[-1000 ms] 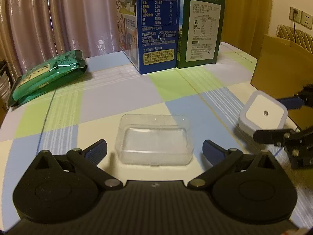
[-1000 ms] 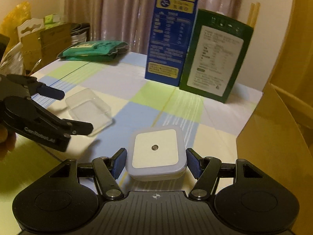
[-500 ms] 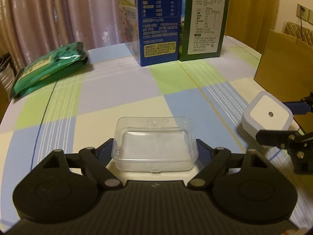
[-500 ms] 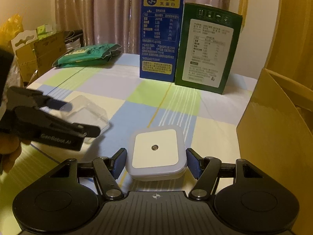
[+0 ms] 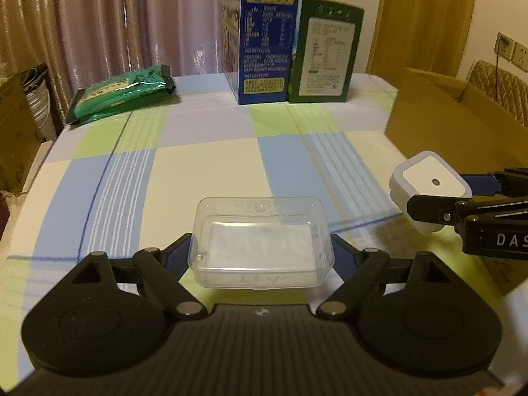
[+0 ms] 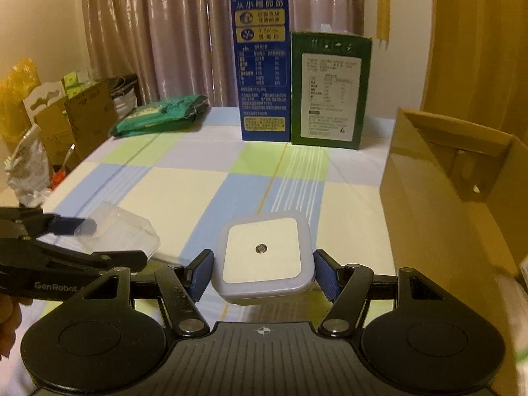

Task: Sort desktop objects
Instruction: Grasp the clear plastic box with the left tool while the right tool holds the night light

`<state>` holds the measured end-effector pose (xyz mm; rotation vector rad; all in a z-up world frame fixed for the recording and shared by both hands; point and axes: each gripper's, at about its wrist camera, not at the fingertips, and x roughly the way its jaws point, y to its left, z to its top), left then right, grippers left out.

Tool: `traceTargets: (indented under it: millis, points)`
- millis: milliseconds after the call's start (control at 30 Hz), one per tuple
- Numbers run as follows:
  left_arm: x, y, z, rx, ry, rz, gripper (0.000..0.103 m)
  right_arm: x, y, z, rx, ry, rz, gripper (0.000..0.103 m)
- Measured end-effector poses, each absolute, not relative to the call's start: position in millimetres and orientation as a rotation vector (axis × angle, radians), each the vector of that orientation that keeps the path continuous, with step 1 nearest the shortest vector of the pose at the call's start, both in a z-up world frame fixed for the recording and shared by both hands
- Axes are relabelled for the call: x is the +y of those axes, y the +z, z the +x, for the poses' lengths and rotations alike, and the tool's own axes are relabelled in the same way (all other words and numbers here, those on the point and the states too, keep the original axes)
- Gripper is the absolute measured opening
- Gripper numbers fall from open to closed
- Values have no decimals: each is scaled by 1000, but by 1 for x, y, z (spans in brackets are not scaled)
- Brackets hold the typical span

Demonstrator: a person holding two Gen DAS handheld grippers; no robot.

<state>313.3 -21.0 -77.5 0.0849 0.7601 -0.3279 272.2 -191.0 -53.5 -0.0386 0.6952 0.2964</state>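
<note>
A clear plastic box (image 5: 260,241) with a white insert hangs above the checked tablecloth, and my left gripper (image 5: 260,257) is shut on its two short sides. In the right wrist view the same clear box (image 6: 122,231) shows at the left, held by the left gripper (image 6: 82,241). A white square night light (image 6: 264,257) with a small round sensor sits between the blue pads of my right gripper (image 6: 264,277), which is shut on it and holds it off the table. From the left wrist view the night light (image 5: 429,181) and the right gripper (image 5: 462,194) appear at the right edge.
An open cardboard box (image 6: 455,191) stands on the right, close to the right gripper. A blue carton (image 6: 262,66) and a green carton (image 6: 330,92) stand upright at the table's far edge. A green packet (image 5: 122,94) lies at the far left. Boxes and bags (image 6: 49,125) crowd the floor beyond the left edge.
The left gripper closed on the clear box and lifted it off the cloth. The right gripper rose with the night light, and both views now look from higher and farther back.
</note>
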Motion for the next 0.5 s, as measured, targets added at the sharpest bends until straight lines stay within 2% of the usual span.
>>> traceTargets:
  millis: [500]
  points:
    - [-46, 1, 200, 714, -332, 48, 82, -233, 33, 154, 582, 264, 64, 62]
